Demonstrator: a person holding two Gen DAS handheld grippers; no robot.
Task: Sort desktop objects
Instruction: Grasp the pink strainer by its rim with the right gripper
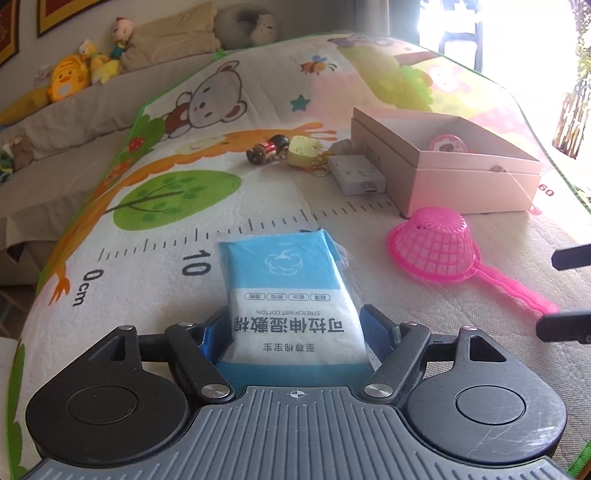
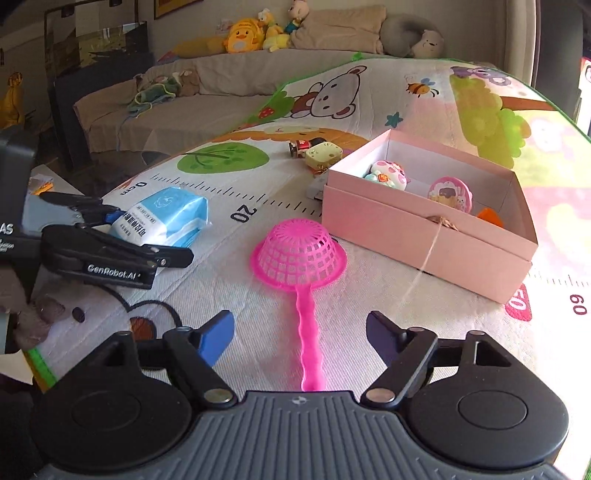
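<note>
A blue and white cotton pad pack lies on the play mat between the fingers of my left gripper, which is shut on its near end; it also shows in the right wrist view. My right gripper is open, its jaws either side of the handle of a pink plastic strainer that lies upside down on the mat; the strainer also shows in the left wrist view. A pink open box holds several small toys.
Beside the box's left end lie a small toy car, a yellow keychain toy and a white adapter. A string hangs over the box's front wall. A sofa with plush toys stands behind the mat.
</note>
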